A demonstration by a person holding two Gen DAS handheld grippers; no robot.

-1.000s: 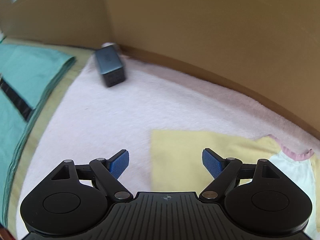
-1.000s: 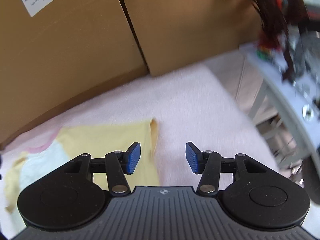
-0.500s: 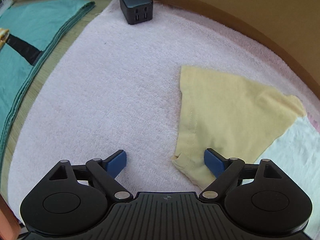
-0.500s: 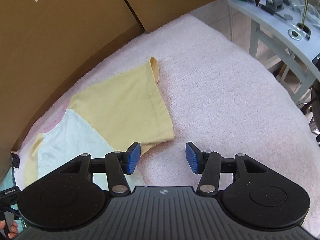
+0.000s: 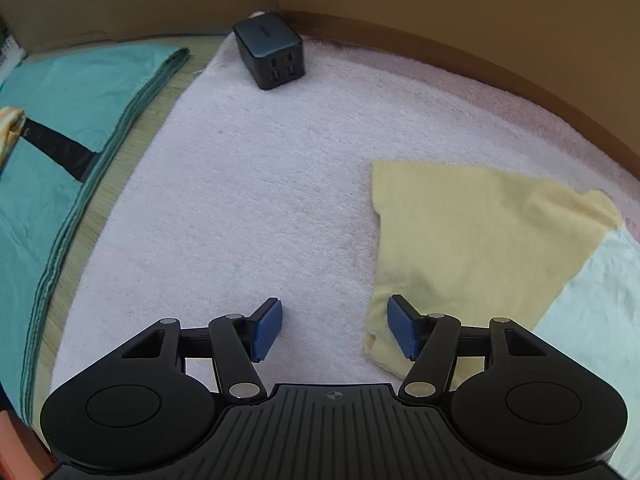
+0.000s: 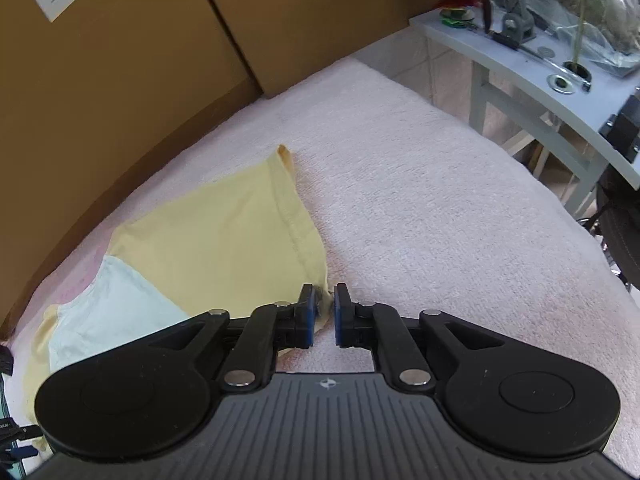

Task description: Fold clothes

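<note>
Our right gripper [image 6: 323, 312] has just closed its jaws, pinching the yellow sleeve's [image 6: 224, 240] corner at lower centre. Our left gripper [image 5: 334, 330], jaws closing but still wide, straddles the other sleeve's [image 5: 472, 232] hem at lower right. We should bite that hem fully before lifting the t-shirt from the pink towel [image 5: 248, 200].

Left tongs [image 5: 334, 328]: pointed steeply downward, jaws well apart, having just been closing. The blue pads [image 5: 267, 329] face each other across a wide gap. The right-hand pad lies over a yellow sleeve's [image 5: 472, 240] edge; the left-hand pad is clear of it. No pinch yet.

Right tongs [image 6: 323, 314]: angled downward, less steeply. Jaws have just been closing and now stand nearly together, only a narrow slit left. The corner of the sleeve sits in that slit, caught between the blue pads [image 6: 307, 312]. Black linkage arms drawn inward on both sides.
</note>
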